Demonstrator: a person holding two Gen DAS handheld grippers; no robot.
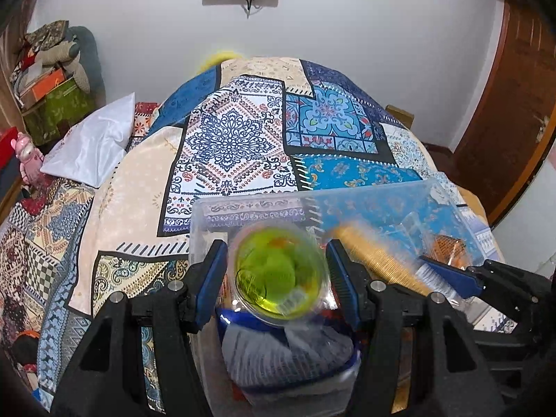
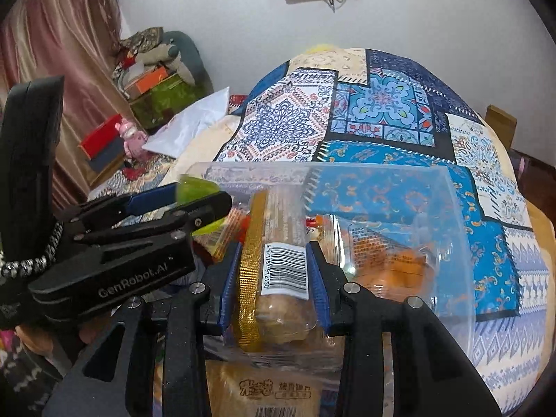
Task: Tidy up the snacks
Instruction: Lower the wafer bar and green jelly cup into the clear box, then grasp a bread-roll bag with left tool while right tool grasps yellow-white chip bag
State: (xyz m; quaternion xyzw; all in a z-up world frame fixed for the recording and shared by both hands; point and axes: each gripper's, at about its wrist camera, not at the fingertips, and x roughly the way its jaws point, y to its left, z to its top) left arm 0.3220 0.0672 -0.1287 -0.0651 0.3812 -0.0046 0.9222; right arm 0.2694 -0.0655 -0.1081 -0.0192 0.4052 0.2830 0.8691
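Note:
A clear cup of green jelly sits between the blue pads of my left gripper, which is shut on it above the near left end of a clear plastic bin. My right gripper is shut on a bread packet with a gold stripe and a barcode label, held over the same bin. The right gripper's fingers show at the right of the left wrist view. The left gripper with the green cup shows at the left of the right wrist view.
The bin stands on a bed with a patchwork quilt and holds an orange snack packet, a blue-edged packet and another bread packet. A white pillow, a pink toy and stacked boxes lie left; a wooden door stands right.

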